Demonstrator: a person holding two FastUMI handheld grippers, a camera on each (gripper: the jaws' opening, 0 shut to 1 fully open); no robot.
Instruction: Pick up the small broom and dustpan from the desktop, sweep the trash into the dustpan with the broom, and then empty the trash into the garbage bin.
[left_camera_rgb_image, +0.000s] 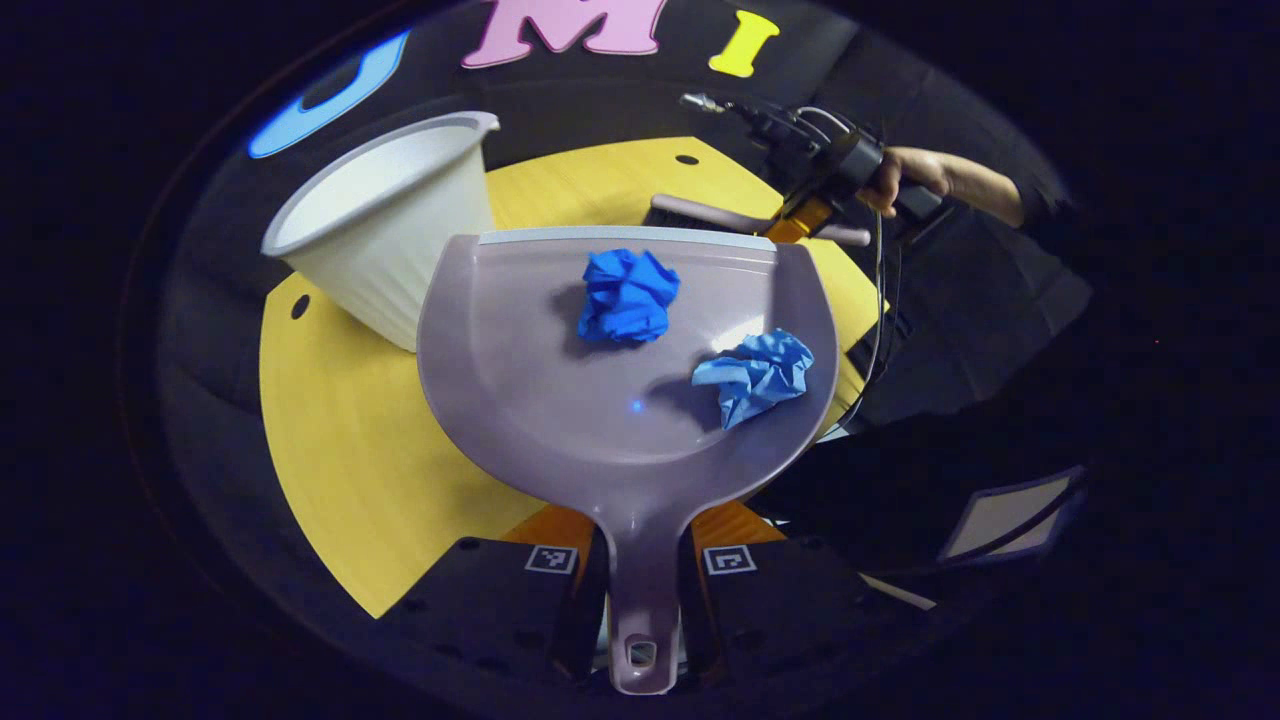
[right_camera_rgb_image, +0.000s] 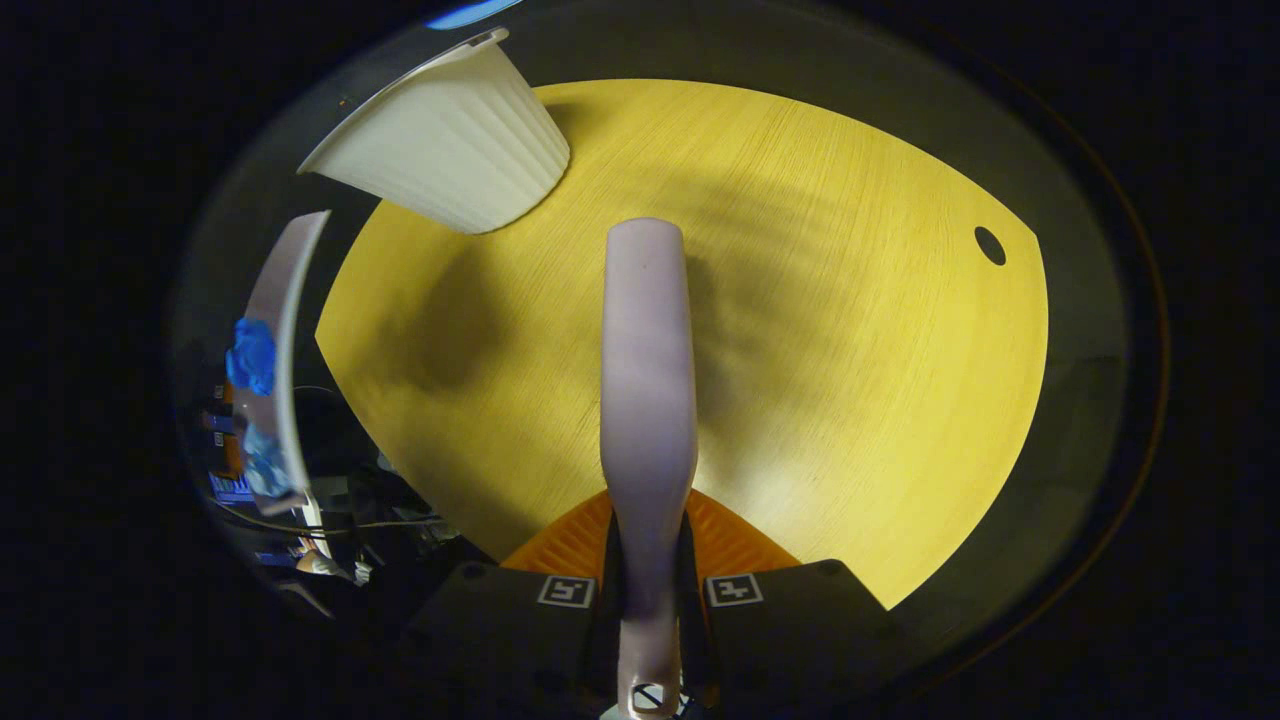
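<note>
yellow desktop (right_camera_rgb_image: 850, 330) | white garbage bin (left_camera_rgb_image: 385, 225) on desktop, just beside dustpan | dustpan (left_camera_rgb_image: 560, 380) handle pinched in left gripper (left_camera_rgb_image: 640, 580), held over desktop | broom (right_camera_rgb_image: 648, 380) handle clamped in right gripper (right_camera_rgb_image: 648, 590) | 2 blue paper wads (left_camera_rgb_image: 628, 296) (left_camera_rgb_image: 757, 375) in dustpan

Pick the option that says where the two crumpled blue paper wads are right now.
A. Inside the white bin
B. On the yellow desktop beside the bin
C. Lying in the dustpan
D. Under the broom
C: in the left gripper view both blue wads lie on the tray of the dustpan, whose handle the left gripper clamps, beside the white bin.
</note>
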